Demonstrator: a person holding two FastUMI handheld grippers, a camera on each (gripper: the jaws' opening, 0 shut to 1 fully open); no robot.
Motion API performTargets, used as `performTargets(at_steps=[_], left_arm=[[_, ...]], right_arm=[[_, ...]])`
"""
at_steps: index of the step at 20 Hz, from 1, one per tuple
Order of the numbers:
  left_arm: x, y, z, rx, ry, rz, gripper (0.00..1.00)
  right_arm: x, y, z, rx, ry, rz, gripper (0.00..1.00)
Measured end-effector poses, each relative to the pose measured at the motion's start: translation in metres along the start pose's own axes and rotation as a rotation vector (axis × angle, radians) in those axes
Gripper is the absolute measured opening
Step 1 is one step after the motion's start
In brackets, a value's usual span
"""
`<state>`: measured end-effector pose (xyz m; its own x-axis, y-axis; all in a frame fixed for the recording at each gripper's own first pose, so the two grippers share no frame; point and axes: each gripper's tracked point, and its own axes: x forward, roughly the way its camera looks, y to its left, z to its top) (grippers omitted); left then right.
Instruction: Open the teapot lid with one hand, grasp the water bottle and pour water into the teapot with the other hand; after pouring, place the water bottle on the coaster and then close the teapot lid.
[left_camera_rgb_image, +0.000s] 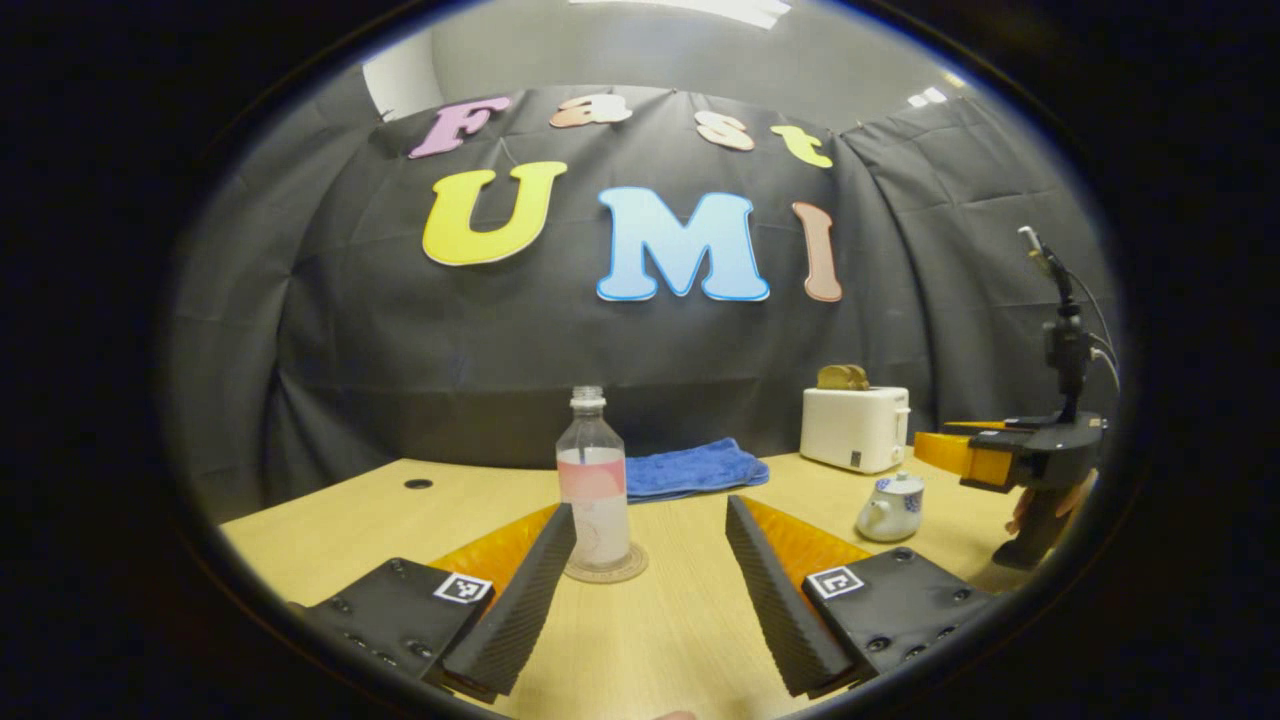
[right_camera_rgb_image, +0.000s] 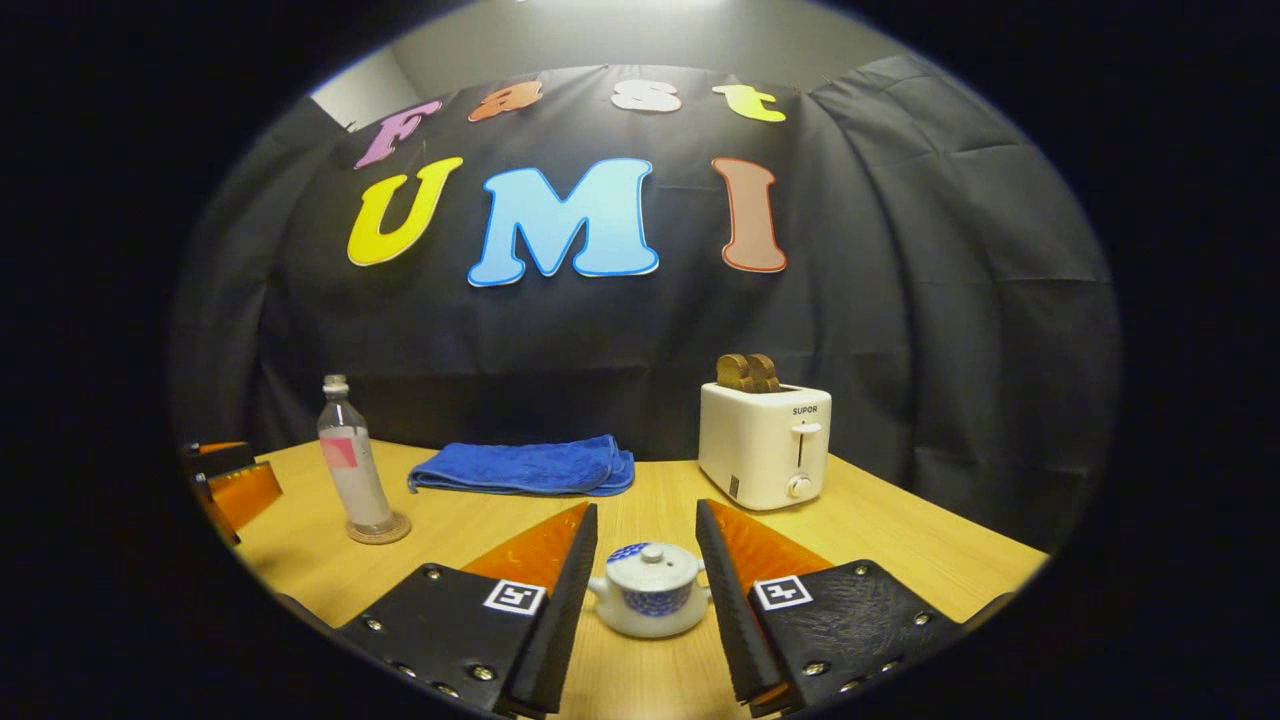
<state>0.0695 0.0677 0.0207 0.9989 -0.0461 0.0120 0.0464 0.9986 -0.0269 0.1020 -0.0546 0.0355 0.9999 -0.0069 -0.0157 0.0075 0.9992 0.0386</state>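
A clear water bottle (left_camera_rgb_image: 593, 480) with a pink label stands upright on a round coaster (left_camera_rgb_image: 605, 568), just beyond my left gripper (left_camera_rgb_image: 650, 520), which is open and holds nothing; the bottle lines up nearer its left finger. The small white and blue teapot (left_camera_rgb_image: 890, 507) sits to the right, lid on. In the right gripper view the teapot (right_camera_rgb_image: 650, 590) rests on the table between the fingers of my open right gripper (right_camera_rgb_image: 647, 515), untouched by them. The bottle (right_camera_rgb_image: 352, 470) and coaster (right_camera_rgb_image: 378, 530) stand far left there. A hand holds the right gripper (left_camera_rgb_image: 945, 452) above the teapot.
A white toaster (right_camera_rgb_image: 765, 443) with bread in its slots stands at the back right of the wooden table (right_camera_rgb_image: 900, 540). A folded blue towel (right_camera_rgb_image: 525, 465) lies at the back middle. The left gripper (right_camera_rgb_image: 235, 485) shows at the left edge. A cable hole (left_camera_rgb_image: 418, 484) marks the table's far left.
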Motion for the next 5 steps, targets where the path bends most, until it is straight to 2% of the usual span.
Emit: performTargets(at_steps=[1,2,3,5], left_arm=[[-0.011,-0.006,-0.002,-0.016,0.009,0.006,1.0],[-0.02,-0.017,-0.003,-0.032,0.012,-0.01,1.0],[-0.031,-0.028,-0.012,-0.041,0.031,0.007,1.0],[-0.038,-0.035,-0.025,-0.067,0.056,0.038,1.0]], right_arm=[[-0.018,0.006,-0.007,0.006,0.016,0.009,0.66],[-0.035,0.008,-0.007,-0.01,0.006,-0.001,0.67],[-0.064,0.016,-0.008,-0.046,-0.023,-0.014,0.67],[-0.08,0.032,-0.014,-0.057,-0.028,0.009,0.67]])
